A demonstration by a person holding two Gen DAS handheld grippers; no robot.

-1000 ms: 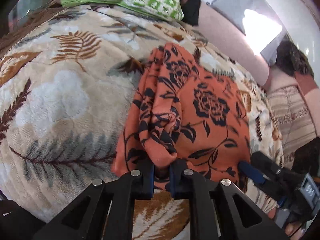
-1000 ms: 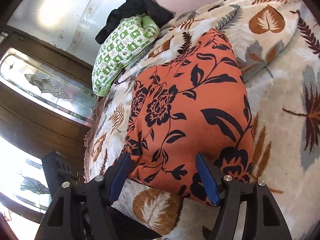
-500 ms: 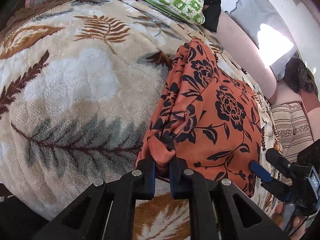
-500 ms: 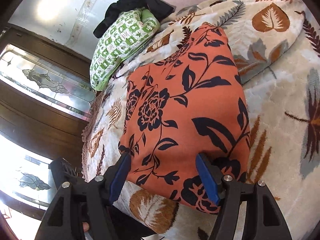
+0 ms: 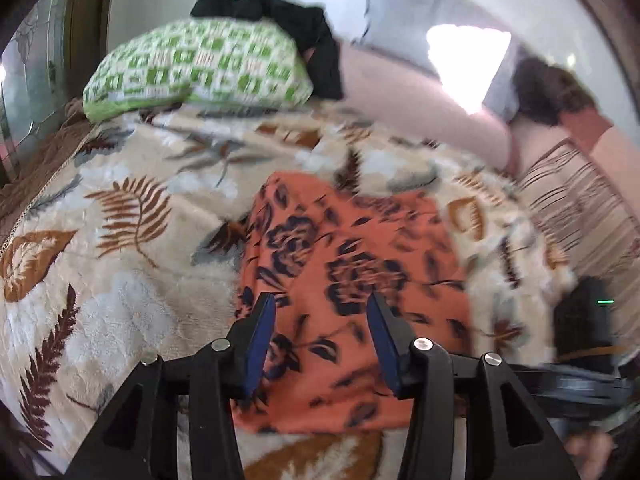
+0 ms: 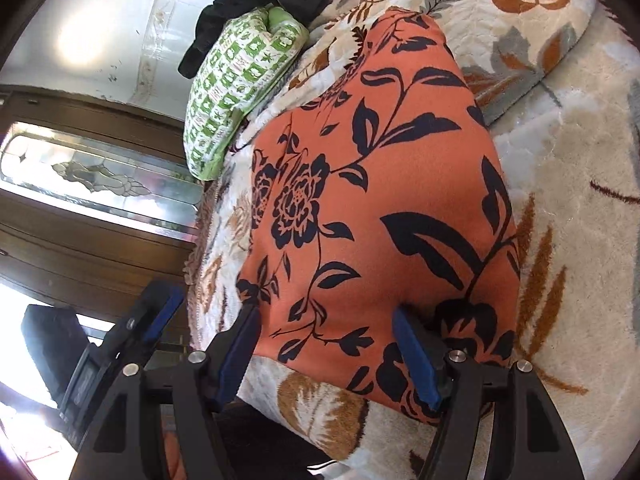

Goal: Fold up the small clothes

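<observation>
An orange cloth with dark blue flowers (image 5: pixel 352 264) lies folded flat on the leaf-patterned blanket (image 5: pixel 100 240). My left gripper (image 5: pixel 320 300) hovers over the cloth's near edge. Its jaws are opening, and the cloth lies below them, not gripped. This view is blurred by motion. In the right wrist view the same cloth (image 6: pixel 380 208) fills the middle. My right gripper (image 6: pixel 326 316) stands open over its near edge, its right fingertip (image 6: pixel 404 320) at the fabric. One blue pad of the left gripper (image 6: pixel 162 312) shows at the lower left.
A green-and-white pillow (image 5: pixel 192 68) with a black garment (image 5: pixel 304 24) on it lies at the far end of the bed. Behind is a pink padded surface (image 5: pixel 400 88); a striped cloth (image 5: pixel 580 200) is at the right. A wooden door with glass (image 6: pixel 100 172) stands beside the bed.
The left gripper let go of the bunched edge it was pinching, spread its jaws and lifted back. The cloth now lies flat. The right gripper stayed open in place.
</observation>
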